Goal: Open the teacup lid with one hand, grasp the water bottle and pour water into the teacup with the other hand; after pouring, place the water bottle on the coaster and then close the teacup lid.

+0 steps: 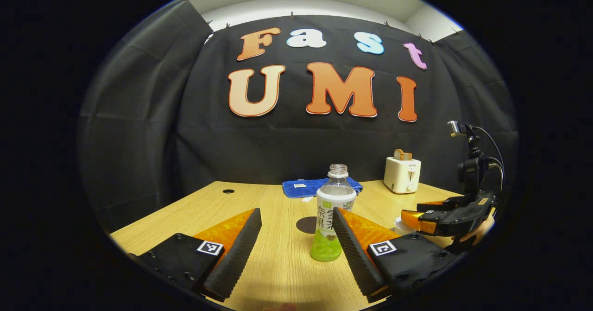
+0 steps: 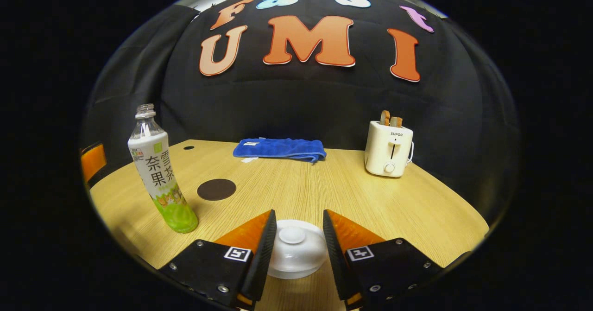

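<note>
White porcelain sits low between the right gripper [image 2: 299, 237]'s two spread fingers: the teacup lid [image 2: 293, 248], still on its cup, with its small knob in the gap and neither pad touching it. Those jaws stand open, straddling the lid. In the left gripper view the same tool shows at three o'clock, hanging over the table's [image 1: 259, 199] right part.

The left gripper [image 1: 296, 239] is open too, its ribbed fingers wide apart. The water bottle [image 1: 331, 213] stands upright on the wood, uncapped, just ahead of the right-hand finger and close to it; I cannot tell whether they touch. From the right gripper view the bottle stands at nine o'clock, with the dark round coaster [image 2: 216, 189] just beyond it towards ten o'clock and bare.

By my reckoning nothing is finished yet: the lid is unlifted, the bottle ungrasped. Everything remains: lifting the lid, pouring, parking the bottle on the coaster, closing the cup. A blue cloth [image 2: 278, 149] and a toaster [image 2: 388, 149] sit at the far edge.
</note>
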A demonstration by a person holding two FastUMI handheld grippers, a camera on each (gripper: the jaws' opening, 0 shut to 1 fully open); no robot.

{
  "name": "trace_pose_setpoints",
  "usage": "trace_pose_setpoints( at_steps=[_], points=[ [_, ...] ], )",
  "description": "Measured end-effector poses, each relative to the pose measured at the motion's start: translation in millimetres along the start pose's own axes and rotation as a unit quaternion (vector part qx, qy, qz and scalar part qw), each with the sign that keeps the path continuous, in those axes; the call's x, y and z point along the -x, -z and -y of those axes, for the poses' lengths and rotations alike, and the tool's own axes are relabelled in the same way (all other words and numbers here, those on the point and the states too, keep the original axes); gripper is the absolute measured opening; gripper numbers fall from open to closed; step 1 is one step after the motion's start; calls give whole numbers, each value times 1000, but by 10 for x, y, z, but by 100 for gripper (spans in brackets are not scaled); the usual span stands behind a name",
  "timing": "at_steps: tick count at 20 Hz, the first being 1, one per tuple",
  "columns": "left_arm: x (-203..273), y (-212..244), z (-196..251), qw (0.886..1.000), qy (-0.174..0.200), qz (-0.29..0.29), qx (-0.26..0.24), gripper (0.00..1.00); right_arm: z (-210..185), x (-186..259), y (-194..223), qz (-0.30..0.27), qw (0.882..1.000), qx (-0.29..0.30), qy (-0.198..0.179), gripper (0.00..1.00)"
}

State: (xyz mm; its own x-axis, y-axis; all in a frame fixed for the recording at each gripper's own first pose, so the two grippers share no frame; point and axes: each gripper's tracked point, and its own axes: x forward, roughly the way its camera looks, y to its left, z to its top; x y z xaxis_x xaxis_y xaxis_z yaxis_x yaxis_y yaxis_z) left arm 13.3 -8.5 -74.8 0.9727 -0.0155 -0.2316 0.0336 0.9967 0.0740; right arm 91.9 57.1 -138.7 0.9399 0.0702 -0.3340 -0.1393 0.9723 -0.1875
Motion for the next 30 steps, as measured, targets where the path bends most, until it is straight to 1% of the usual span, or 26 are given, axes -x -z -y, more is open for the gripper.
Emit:
trace_pose_setpoints(
  at_steps=[3,4,5,6,7,8,10,13,15,19,22,24,27,30],
  points=[
    [-5,-10,6,1000,1,1,-2,99,-25,-2,27,-10,1000,2,-6,54],
    [-3,-2,5,1000,1,0,-2,99,-29,-5,18,-9,1000,4,-6,46],
    [-9,-1,8,1000,1,-1,-2,99,-28,-1,6,-12,1000,5,-8,42],
    [-8,9,10,1000,1,-2,-1,99,-25,9,-1,-17,1000,3,-7,33],
    [-17,22,3,1000,1,-3,1,99,-43,-3,8,-23,1000,7,-12,28],
    [-31,40,-3,1000,1,-5,3,99,-40,-1,11,-27,999,9,-14,24],
    [-31,70,-16,1000,1,-9,4,99,-15,35,-40,-23,1000,7,-16,20],
    [-43,90,-25,1000,1,-12,5,99,78,110,-126,-10,1000,-6,-17,20],
    [-46,109,-8,1000,4,-13,5,99,220,176,-209,1,1000,-12,-8,20],
    [-66,166,115,1000,21,-19,9,99,704,329,-249,19,999,-29,35,20],
    [-110,283,290,999,44,-27,13,99,1092,381,-147,11,996,-53,71,20],
    [-167,423,385,998,52,-42,11,99,1304,415,-107,8,993,-73,91,20],
    [-285,632,514,996,60,-61,2,99,1504,463,-67,9,990,-86,113,20],
    [-448,804,610,995,63,-81,-2,99,1566,487,-59,10,988,-96,117,20]
  ],
)
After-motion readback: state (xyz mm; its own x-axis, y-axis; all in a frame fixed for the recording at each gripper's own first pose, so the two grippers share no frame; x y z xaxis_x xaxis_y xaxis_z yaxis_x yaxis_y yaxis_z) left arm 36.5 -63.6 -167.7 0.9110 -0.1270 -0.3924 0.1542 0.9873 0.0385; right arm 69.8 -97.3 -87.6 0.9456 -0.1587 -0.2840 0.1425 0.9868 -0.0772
